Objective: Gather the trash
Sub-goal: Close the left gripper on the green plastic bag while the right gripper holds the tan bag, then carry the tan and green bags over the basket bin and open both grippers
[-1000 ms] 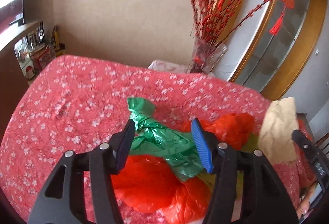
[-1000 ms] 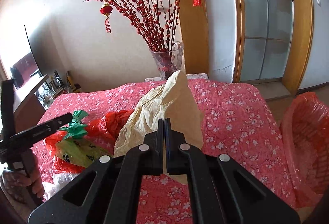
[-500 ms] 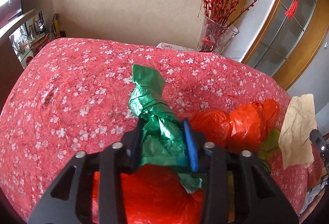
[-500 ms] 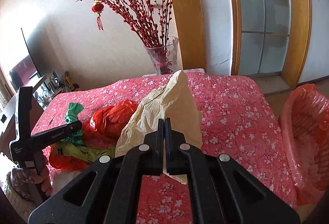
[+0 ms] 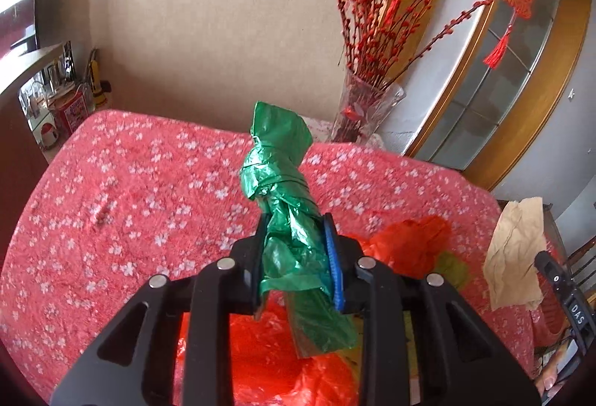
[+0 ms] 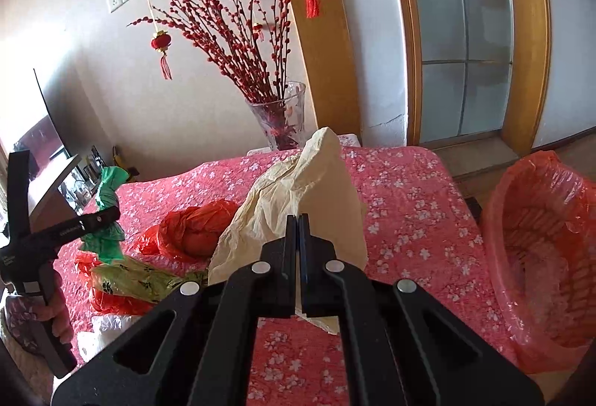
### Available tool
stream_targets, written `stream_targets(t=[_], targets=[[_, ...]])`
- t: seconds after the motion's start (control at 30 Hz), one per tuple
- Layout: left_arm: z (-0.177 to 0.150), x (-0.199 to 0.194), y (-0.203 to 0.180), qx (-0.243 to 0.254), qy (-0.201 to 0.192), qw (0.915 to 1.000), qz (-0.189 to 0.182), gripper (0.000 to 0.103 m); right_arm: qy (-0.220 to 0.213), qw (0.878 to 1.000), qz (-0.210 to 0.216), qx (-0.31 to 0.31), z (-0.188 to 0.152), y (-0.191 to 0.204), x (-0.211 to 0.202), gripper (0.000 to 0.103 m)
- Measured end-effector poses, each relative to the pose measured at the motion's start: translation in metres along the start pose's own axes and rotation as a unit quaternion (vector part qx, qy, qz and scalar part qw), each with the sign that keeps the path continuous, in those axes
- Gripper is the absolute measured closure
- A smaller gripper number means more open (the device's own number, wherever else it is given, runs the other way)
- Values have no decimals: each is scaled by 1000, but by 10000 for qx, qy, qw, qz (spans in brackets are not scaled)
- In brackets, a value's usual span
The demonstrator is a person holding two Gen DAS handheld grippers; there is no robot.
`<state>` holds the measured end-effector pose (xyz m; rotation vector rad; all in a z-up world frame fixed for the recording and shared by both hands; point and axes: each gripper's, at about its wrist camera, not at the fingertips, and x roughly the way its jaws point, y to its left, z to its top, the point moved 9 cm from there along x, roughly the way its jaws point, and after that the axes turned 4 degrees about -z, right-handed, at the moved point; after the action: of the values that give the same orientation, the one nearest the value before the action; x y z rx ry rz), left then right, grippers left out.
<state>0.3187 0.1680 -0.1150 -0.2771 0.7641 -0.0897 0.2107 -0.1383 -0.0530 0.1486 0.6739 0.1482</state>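
My left gripper (image 5: 296,238) is shut on a knotted green plastic bag (image 5: 277,175) and holds it up above the table; the bag also shows in the right wrist view (image 6: 108,190). My right gripper (image 6: 297,219) is shut on a crumpled beige paper bag (image 6: 305,190), lifted above the table; it also shows in the left wrist view (image 5: 516,249). Red plastic bags (image 6: 197,227) and a yellow-green bag (image 6: 141,279) lie on the red flowered tablecloth (image 6: 402,205). A basket lined with a red bag (image 6: 540,257) stands to the right of the table.
A glass vase with red berry branches (image 6: 279,115) stands behind the table's far edge. White crumpled plastic (image 6: 108,324) lies near the front left. A cabinet with small items (image 5: 56,100) is at the far left. A glass door (image 6: 462,44) is at the back right.
My left gripper closed on the green bag and lifted it off the pile. My right gripper kept hold of the paper bag and shifted slightly.
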Motion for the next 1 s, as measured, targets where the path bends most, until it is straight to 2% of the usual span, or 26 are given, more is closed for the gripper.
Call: stream_targets(t=[0.2,0.43,0.73,1.0], targets=[[17,-21,-15,86,-197,9997,-137,75,-99,9999,-52,85,4,-13,-10,101],[21,-30,-57,333,-265,9983,-397,75,-265,9993,-146,220,11,-36,-27,101],[9,-29,-130,748,-152,9928,-924,75,-443,9972,-393,465,15,-81,-51,101],[-16,-19,-211,1170,84,9819,-1487,75,-570,9931,-726,730,17,-128,-67,101]])
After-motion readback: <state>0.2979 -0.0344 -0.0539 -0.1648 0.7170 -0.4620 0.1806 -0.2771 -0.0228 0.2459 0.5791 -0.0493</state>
